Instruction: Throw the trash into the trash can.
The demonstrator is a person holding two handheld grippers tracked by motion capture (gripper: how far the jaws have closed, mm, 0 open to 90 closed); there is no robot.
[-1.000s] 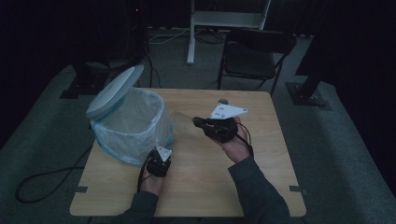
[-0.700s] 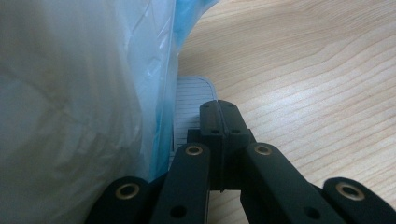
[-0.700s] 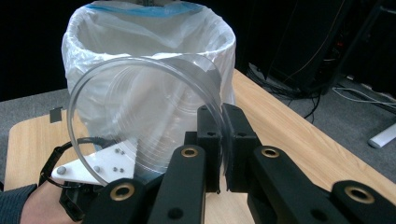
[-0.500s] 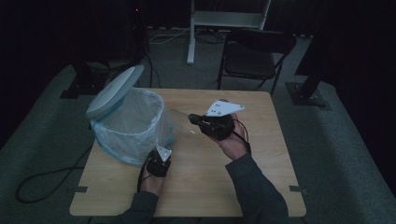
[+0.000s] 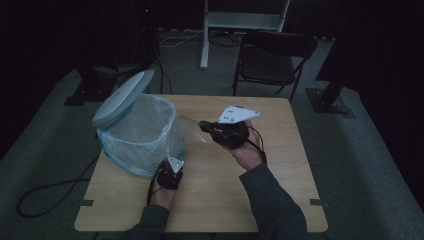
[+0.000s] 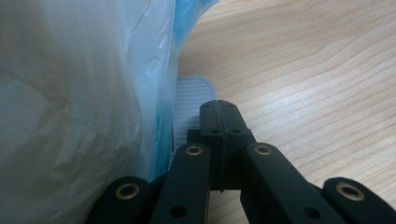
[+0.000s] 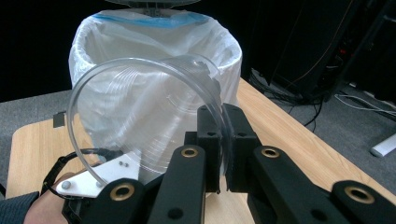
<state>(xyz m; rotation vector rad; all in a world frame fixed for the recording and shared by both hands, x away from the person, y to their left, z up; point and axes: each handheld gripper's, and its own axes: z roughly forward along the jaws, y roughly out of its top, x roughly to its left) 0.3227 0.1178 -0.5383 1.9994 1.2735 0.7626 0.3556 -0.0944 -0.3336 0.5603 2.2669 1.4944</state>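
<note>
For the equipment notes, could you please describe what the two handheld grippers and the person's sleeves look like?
Both grippers are black, each with two flat black jaws on linkage arms pinned with brass-coloured rivets. The right gripper carries a pale three-cornered plate on top with small dark holes; the left gripper has a smaller pale plate. Black cables loop from each gripper around the hands. The person wears dark grey long sleeves.

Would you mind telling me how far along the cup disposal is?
Done: the bin's lid stands open, with the left hand-held gripper shut on its pedal. In hand: the right hand-held gripper grips the clear cup beside the bin. Left: dropping it in.
</note>
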